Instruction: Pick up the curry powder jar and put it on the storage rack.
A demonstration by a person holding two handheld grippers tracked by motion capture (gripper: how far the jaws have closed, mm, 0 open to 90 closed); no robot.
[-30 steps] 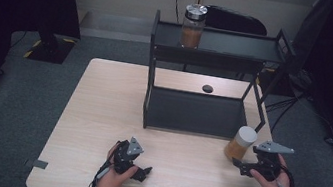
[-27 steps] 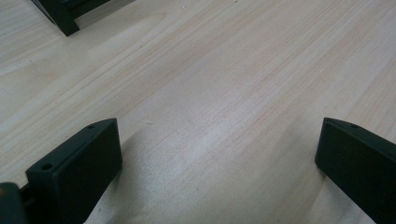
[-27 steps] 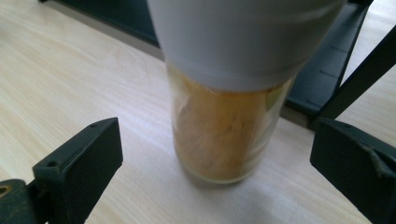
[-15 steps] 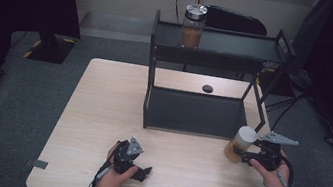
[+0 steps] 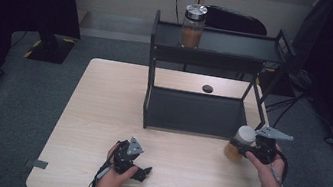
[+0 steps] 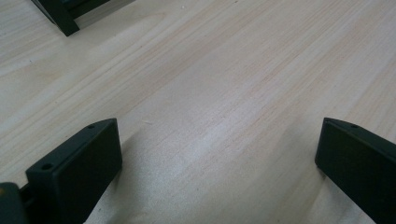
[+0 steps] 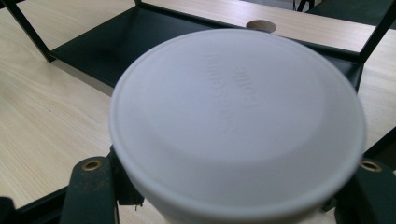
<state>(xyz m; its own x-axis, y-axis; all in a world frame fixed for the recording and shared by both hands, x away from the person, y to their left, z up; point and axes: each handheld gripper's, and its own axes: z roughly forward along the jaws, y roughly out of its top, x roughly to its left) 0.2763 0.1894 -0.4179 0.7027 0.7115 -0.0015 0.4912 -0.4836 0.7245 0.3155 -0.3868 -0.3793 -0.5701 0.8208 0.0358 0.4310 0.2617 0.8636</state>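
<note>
The round jar with a white lid and amber filling (image 5: 239, 143) is gripped by the right gripper (image 5: 246, 149), whose fingers have just been closing on it, near the light wooden table's (image 5: 100, 113) right edge, beside the black metal shelf rack (image 5: 192, 112). The left gripper (image 5: 139, 170) is held open over bare table.

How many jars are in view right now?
2: the white-lidded jar in the right claw at the table's right edge, and the metal-lidded jar on the black shelf's top tier.
</note>
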